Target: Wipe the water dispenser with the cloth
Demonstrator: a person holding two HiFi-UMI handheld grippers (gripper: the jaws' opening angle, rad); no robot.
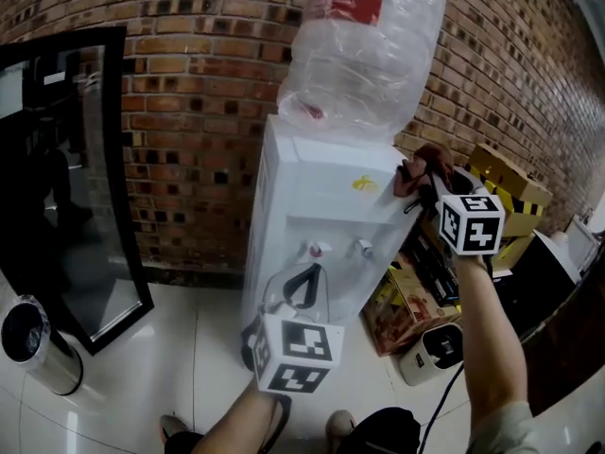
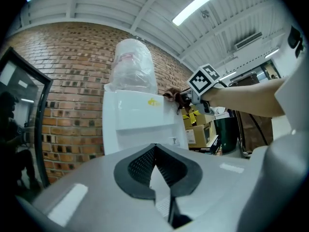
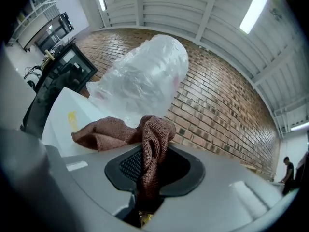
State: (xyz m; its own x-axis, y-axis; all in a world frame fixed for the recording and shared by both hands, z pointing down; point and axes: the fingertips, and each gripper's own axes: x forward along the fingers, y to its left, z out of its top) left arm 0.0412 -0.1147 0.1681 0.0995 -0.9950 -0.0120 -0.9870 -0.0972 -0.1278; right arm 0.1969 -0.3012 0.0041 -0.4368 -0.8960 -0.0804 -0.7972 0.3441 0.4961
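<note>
From the head view I see my right tool [image 1: 423, 185] up at the far right corner of the water dispenser [image 1: 312, 206], with the brown cloth [image 1: 427, 164] bunched on the dispenser's top edge, below the plastic-wrapped bottle [image 1: 364, 45]. The grip itself I can only read in the right gripper view. There the jaws are clenched on a hanging fold of the cloth, and the rest of it spills forward onto the white top, beside a yellow mark [image 3: 72, 118].

My left tool [image 1: 302, 289] sits lower and nearer, in front of the two taps [image 1: 317, 250]. The left gripper view shows its pads closed against each other with nothing between them, well apart from the dispenser's front. That view also takes in my right arm [image 2: 251, 98] reaching across and the cardboard boxes [image 2: 195, 124] to the dispenser's right. Only the head view shows the white floor, the steel bin [image 1: 38, 343] near left and the black-framed glass panel [image 1: 71, 187].
</note>
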